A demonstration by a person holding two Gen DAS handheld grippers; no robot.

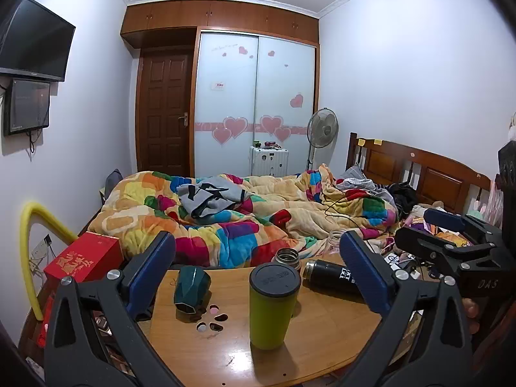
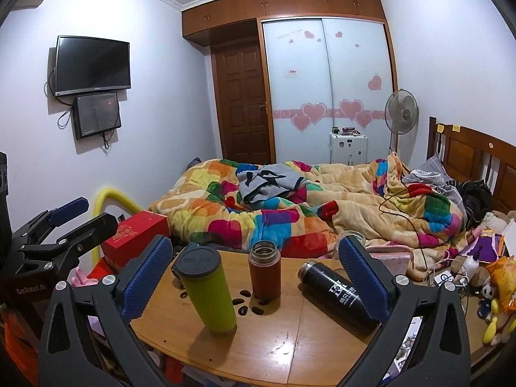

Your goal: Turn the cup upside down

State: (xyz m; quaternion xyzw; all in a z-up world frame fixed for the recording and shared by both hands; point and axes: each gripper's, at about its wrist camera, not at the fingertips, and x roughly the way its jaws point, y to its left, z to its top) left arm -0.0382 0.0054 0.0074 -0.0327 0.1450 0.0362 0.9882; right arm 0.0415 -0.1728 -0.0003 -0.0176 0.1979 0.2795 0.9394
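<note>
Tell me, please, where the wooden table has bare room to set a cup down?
The near part of the table, in front of the green tumbler and black bottle, is bare. The middle is crowded: brown flask, heart cutouts, and in the left view a dark green cup lying at the left edge.

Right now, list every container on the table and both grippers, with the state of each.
green tumbler: upright, lid on
brown flask: upright, mouth open, no cap
black bottle: lying on its side
teal cup: tipped on its side
left gripper: open, holding nothing
right gripper: open, holding nothing
</note>
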